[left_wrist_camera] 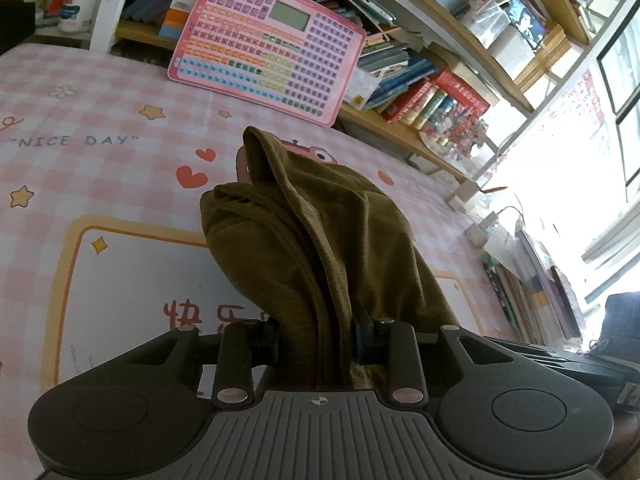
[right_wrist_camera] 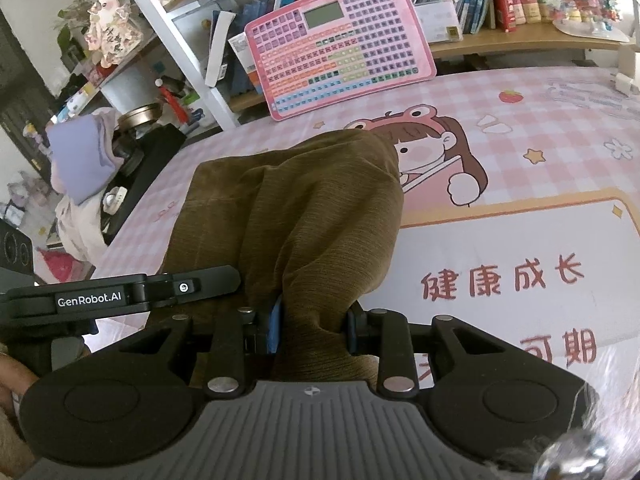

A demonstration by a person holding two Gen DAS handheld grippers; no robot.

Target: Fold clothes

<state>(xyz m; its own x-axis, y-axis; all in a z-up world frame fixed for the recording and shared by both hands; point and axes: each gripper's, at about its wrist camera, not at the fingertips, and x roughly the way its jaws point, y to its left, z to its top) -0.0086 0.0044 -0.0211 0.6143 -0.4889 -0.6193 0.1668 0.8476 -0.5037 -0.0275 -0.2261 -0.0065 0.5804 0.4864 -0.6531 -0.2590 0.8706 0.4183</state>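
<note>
We have the olive garment [left_wrist_camera: 320,240] clenched in our left gripper [left_wrist_camera: 316,344] and our right gripper [right_wrist_camera: 312,332], bunched above the pink checked bench [left_wrist_camera: 100,112]; books fill the shelf [left_wrist_camera: 420,92] behind.

Left gripper [left_wrist_camera: 316,338] clamped tight, black pads [left_wrist_camera: 269,342] pressed inward from 9 and 3 o'clock, a bunch of olive cloth [left_wrist_camera: 320,232] pinched between them and rising toward 12 o'clock. Linkage arms angled inward, nearly upright, above the ribbed grey body at 6 o'clock.

Right gripper [right_wrist_camera: 312,330] likewise closed down, blue-faced pads [right_wrist_camera: 275,330] squeezing the same olive cloth [right_wrist_camera: 320,208] from both sides, fabric spilling away toward 12 o'clock. Seen from the right wrist, the left gripper's black side, lettered "GenRobot.AI", lying level at 9 o'clock, just beside the right one. Sliver of a hand [right_wrist_camera: 12,376] at the frame's 8 o'clock edge.
</note>
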